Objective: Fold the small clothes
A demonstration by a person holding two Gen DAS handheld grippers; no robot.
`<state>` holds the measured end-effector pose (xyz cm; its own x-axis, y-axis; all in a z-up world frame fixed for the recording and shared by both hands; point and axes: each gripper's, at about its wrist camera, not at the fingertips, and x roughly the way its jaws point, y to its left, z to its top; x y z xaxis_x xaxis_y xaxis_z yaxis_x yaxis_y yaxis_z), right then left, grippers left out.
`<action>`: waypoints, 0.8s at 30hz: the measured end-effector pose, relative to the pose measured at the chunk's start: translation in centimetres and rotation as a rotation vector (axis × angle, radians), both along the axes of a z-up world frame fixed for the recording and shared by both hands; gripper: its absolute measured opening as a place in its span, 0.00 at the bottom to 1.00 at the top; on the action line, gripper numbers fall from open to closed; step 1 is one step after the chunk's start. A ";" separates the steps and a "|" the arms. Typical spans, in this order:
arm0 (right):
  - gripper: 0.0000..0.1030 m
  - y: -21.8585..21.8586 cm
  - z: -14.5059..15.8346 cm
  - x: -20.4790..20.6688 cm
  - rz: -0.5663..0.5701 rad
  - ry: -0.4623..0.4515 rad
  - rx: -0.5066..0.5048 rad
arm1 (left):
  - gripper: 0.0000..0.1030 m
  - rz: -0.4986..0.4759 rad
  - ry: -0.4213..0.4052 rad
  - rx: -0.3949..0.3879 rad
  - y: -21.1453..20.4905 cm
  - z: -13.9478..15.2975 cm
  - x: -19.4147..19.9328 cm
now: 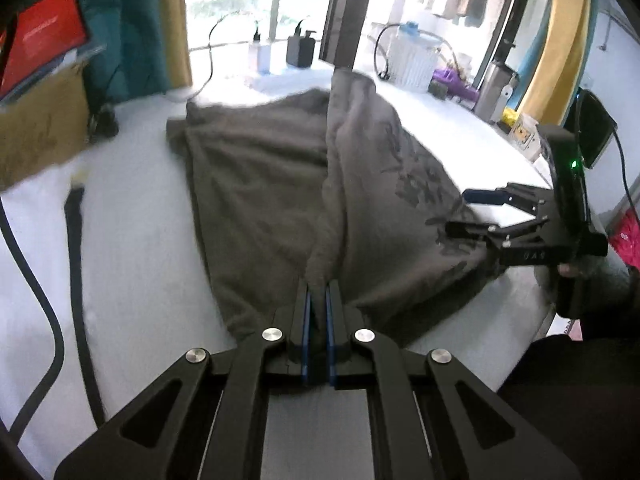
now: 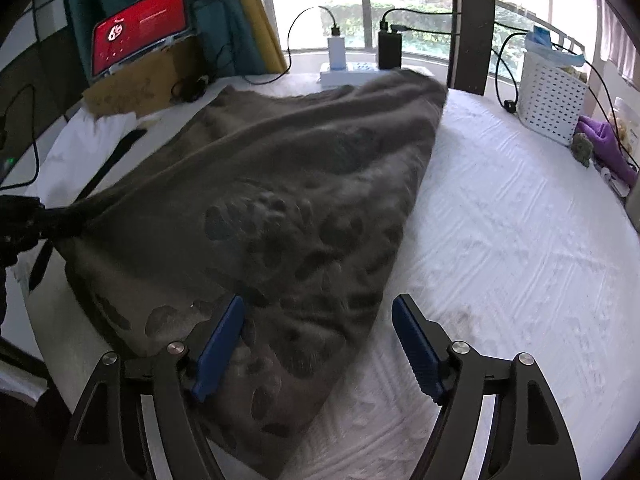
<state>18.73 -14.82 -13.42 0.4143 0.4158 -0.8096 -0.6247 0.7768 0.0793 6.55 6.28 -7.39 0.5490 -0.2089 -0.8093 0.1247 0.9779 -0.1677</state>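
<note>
A grey-brown garment point(image 1: 260, 184) with a dark print lies on the white-covered table point(image 1: 132, 272). My left gripper point(image 1: 319, 284) is shut on a bunched fold of its near edge and lifts it into a ridge. In the right wrist view the garment point(image 2: 280, 184) is stretched from the left gripper point(image 2: 24, 220) at far left. My right gripper point(image 2: 320, 320) is open over the garment's near right corner, empty. It also shows in the left wrist view point(image 1: 468, 210), open beside the printed part.
A cardboard box point(image 2: 136, 84) with a red-screened tablet point(image 2: 140, 28) stands at the back left. Chargers and a power strip point(image 2: 348, 68) sit at the back. A white basket point(image 2: 552, 96) and purple cloth point(image 2: 608, 140) are at the back right. Black cables point(image 1: 76, 280) lie at the left.
</note>
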 end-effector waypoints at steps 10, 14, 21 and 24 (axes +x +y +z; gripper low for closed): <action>0.77 -1.0 0.4 0.0 -0.002 -0.008 0.022 | 0.13 0.024 0.065 -0.027 1.0 0.4 -0.7; 0.77 -1.6 1.3 0.8 -0.012 -0.022 0.044 | 0.25 0.059 0.013 -0.001 2.0 2.2 0.5; 0.77 -2.8 2.4 3.3 -0.035 -0.042 0.073 | 0.25 0.063 -0.039 0.062 1.9 3.0 7.3; 0.77 -3.3 2.7 4.6 -0.047 -0.051 0.081 | 0.25 0.044 -0.036 0.089 1.0 2.2 10.5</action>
